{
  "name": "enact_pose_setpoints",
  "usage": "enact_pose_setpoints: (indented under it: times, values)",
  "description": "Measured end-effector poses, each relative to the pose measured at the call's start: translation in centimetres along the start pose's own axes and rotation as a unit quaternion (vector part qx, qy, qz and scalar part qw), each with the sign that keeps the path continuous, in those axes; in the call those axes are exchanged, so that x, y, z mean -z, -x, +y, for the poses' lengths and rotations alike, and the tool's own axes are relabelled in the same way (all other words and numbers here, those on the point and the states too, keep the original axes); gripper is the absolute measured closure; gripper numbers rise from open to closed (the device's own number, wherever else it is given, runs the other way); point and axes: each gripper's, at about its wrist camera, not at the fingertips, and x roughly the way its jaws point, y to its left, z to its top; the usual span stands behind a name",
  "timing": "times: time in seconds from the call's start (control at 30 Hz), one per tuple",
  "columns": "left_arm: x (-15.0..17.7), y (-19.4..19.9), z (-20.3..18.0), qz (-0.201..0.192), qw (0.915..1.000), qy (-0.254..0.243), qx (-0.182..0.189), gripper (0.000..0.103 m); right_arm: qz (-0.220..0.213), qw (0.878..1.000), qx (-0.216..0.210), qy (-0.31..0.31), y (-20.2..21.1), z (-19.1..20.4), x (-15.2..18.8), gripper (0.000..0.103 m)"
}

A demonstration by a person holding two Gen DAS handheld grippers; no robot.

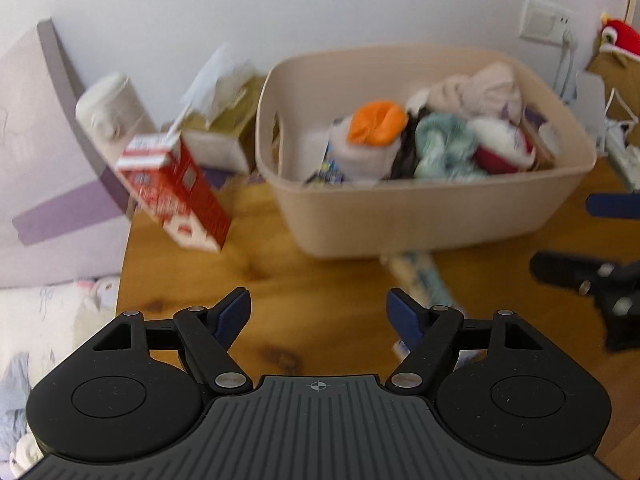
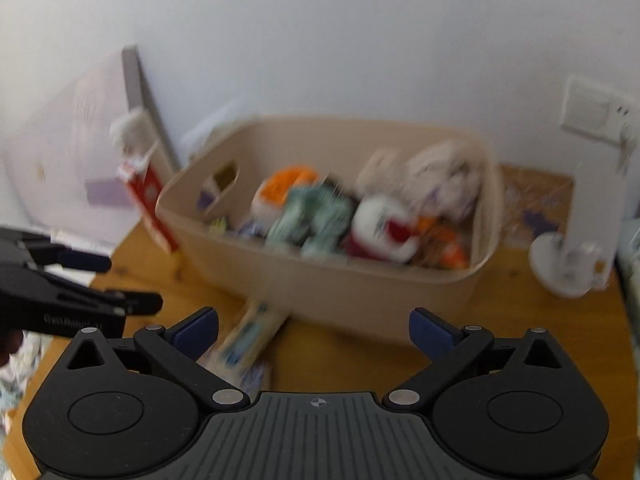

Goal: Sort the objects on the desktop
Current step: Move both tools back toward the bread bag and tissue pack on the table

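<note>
Both tongs stand apart and empty. Right tongs (image 2: 314, 330) have the flat packet (image 2: 250, 338) lying on the counter (image 2: 360, 364) just ahead, lower centre of frame, its long axis slanting up-right toward the bin (image 2: 320, 284). Left tongs (image 1: 318, 312) see it off to lower right, so the right looks nearer.

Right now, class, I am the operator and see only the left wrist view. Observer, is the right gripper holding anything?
Observer: No. In the right wrist view the right gripper stands wide open, with nothing between its pads.
Operator: My left gripper hides the near end of the flat packet. Where does it lie?
Observer: The flat packet lies on the table, running from the front wall of the beige bin toward the right gripper's left finger.
</note>
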Motion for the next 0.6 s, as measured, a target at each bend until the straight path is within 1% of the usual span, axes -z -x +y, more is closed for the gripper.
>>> enact_pose_setpoints:
  times: [0.17,0.3,0.43,0.6]
  values:
    - [1.6,-0.7,1.3,0.024,0.9996,0.014,-0.007,0.027,0.030,0.999,-0.017,0.028,-1.6,2.5,2.2,0.000]
    - [2.6,-1.2,2.1,0.038,0.9989,0.026,-0.010,0.027,0.037,0.997,-0.025,0.061,-2.9,4.4,3.5,0.000]
    - [3.5,-1.5,2.5,0.048,0.9984,0.029,-0.011,0.027,0.056,0.995,-0.009,0.085,-4.7,5.7,4.4,0.000]
    - [4.4,-1.8,2.3,0.053,0.9985,0.008,-0.014,0.027,0.069,0.994,0.018,0.084,-6.6,6.7,5.1,0.000]
